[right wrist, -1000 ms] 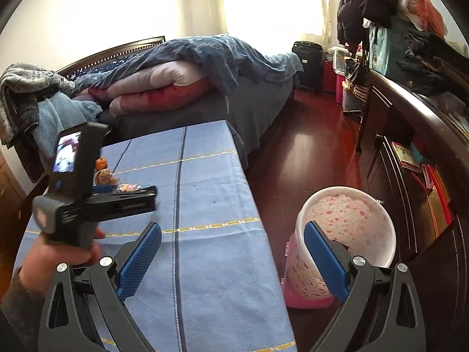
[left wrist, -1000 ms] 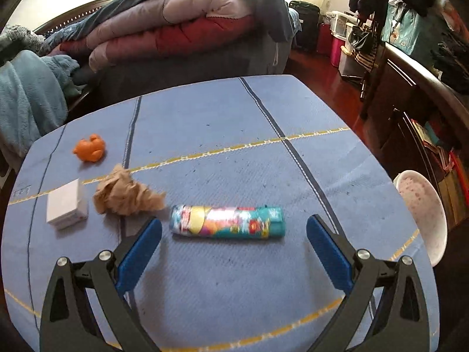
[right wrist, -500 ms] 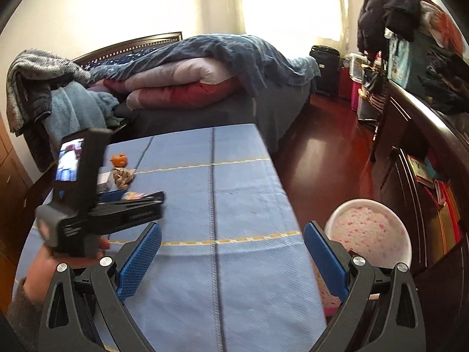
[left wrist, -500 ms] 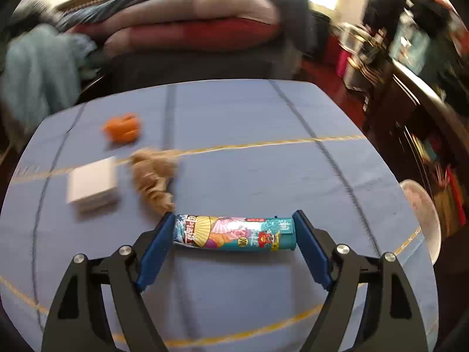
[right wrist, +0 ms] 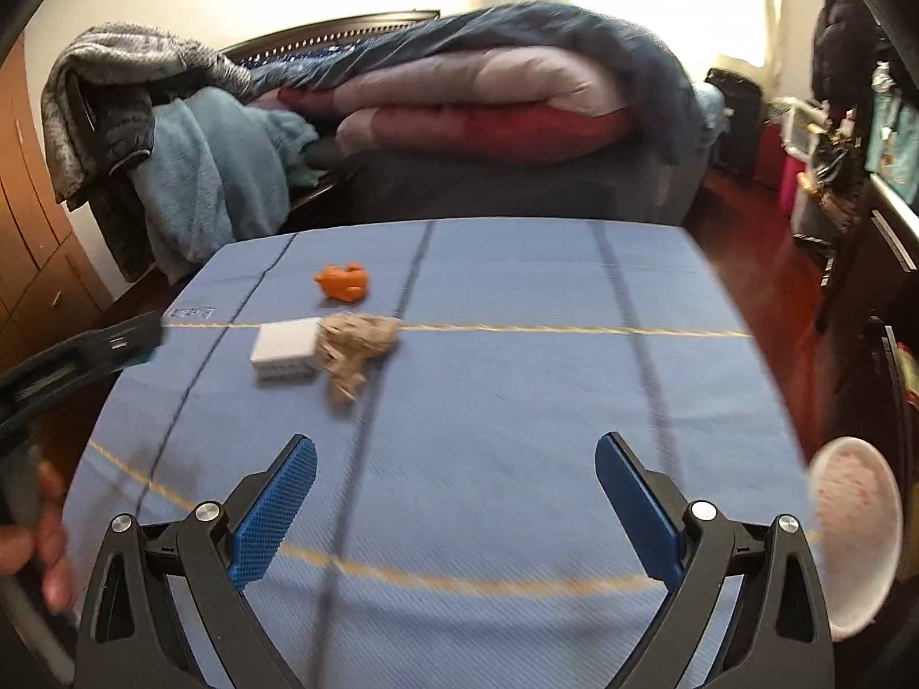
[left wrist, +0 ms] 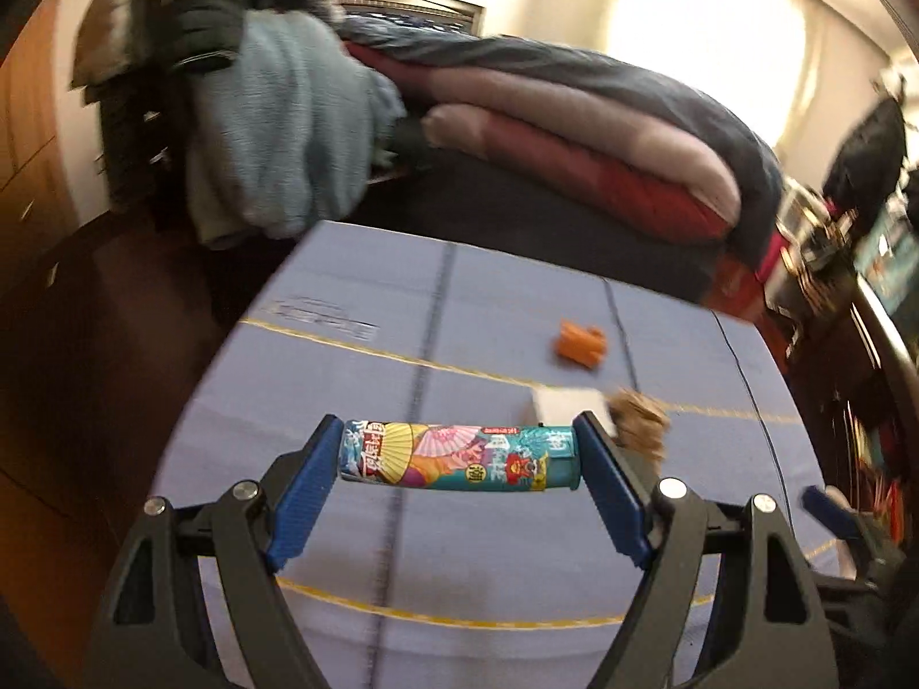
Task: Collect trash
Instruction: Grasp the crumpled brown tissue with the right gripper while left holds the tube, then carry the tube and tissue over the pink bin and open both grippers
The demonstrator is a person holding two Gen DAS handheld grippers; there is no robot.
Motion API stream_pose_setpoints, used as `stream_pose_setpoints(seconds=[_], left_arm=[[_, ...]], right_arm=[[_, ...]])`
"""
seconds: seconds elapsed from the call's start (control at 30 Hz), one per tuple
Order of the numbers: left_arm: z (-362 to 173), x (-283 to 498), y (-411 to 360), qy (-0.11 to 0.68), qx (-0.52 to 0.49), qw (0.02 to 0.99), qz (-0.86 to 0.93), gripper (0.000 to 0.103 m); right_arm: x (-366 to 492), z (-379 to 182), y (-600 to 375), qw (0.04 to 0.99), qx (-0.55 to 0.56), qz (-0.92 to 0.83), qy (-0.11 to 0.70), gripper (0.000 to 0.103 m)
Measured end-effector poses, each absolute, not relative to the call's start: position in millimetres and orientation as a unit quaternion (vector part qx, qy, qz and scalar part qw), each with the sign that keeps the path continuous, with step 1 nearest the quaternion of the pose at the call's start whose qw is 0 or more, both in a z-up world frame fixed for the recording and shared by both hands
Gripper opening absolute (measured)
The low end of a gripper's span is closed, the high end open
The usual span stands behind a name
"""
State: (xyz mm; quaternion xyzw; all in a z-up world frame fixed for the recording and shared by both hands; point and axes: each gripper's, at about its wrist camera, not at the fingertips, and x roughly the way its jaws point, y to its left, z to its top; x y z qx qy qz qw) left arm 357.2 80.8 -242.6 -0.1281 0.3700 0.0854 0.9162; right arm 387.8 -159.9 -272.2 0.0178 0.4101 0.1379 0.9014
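Left gripper (left wrist: 459, 459) clamps colourful wrapper tube (left wrist: 456, 456) by both ends, lifted above table (left wrist: 471, 551), likely for carrying to bin (right wrist: 856, 528) off table's right edge. Right gripper (right wrist: 456, 494) spread wide, empty, over table, crumpled paper (right wrist: 353, 347) ahead.

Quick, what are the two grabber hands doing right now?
Left gripper: closed on the colorful snack tube, gripping it by its two ends.
Right gripper: open, holding nothing, above the blue tablecloth.
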Motion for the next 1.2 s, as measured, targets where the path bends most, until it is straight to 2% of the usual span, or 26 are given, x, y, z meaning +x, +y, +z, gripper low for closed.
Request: stream_pose_setpoints(seconds=[0.07, 0.13, 0.33, 0.43, 0.47, 0.83, 1.2], left_arm=[[-240.8, 352.1, 95.1, 0.366, -0.144, 0.915, 0.090, 0.081], [-239.3, 349.1, 103.9, 0.363, -0.149, 0.915, 0.094, 0.081], [-240.8, 347.2, 114.5, 0.359, -0.155, 0.915, 0.095, 0.081], [-241.1, 347.4, 113.6, 0.358, -0.157, 0.916, 0.091, 0.081], [-241.3, 346.8, 113.9, 0.357, -0.156, 0.917, 0.090, 0.081], [-225.5, 335.8, 89.5, 0.347, -0.142, 0.924, 0.075, 0.081], [-197.4, 321.0, 34.9, 0.329, -0.114, 0.937, 0.028, 0.081]], right_arm=[[404.6, -277.6, -141.5, 0.896, 0.020, 0.145, 0.420, 0.097], [420.0, -283.0, -123.1, 0.892, 0.013, 0.149, 0.427, 0.092], [448.6, -301.0, -98.3, 0.881, -0.007, 0.138, 0.452, 0.066], [449.7, -304.0, -93.2, 0.882, -0.023, 0.138, 0.451, 0.023], [449.2, -304.1, -93.2, 0.879, -0.025, 0.142, 0.455, 0.012], [402.1, -280.5, -131.7, 0.889, -0.006, 0.141, 0.434, 0.013], [356.3, -255.2, -192.9, 0.904, 0.032, 0.118, 0.410, 0.018]])
